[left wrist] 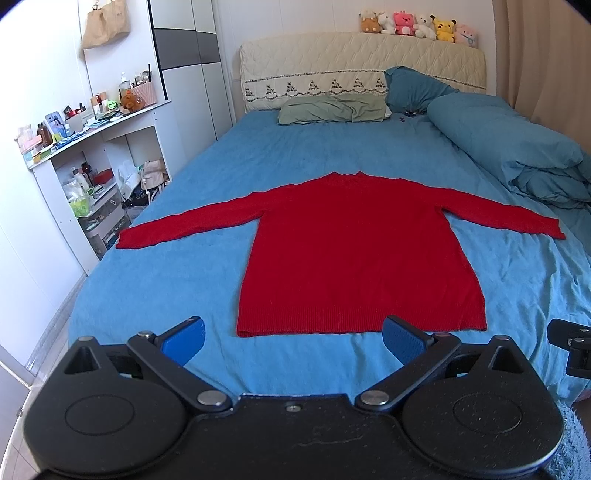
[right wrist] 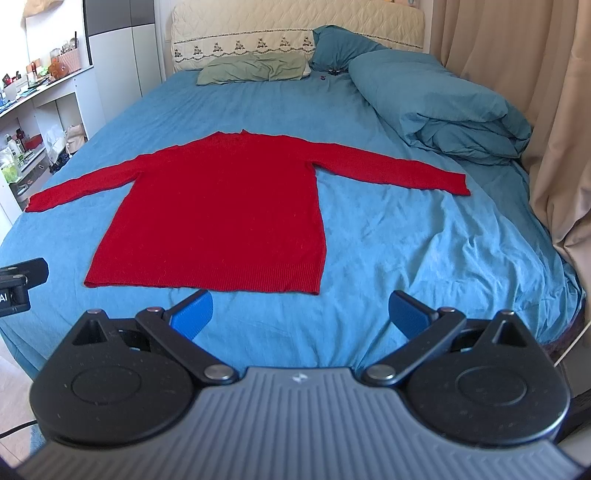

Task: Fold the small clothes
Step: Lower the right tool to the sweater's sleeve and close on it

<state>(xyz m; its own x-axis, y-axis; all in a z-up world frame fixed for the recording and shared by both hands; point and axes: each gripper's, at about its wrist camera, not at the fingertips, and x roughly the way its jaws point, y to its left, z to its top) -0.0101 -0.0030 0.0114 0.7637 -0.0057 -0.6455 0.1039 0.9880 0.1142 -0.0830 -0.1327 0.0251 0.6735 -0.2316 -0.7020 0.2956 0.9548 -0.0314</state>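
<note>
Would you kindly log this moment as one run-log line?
stage: pre-fold | red sweater: flat on bed, sleeves spread | left gripper: open, empty, near hem | right gripper: open, empty

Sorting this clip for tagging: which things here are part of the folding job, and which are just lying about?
Part of the job:
red sweater, spread flat, sleeves out
left gripper, open
right gripper, open
blue bedsheet, the work surface

Lying about:
green pillow
rolled blue duvet
plush toys
cluttered shelf
</note>
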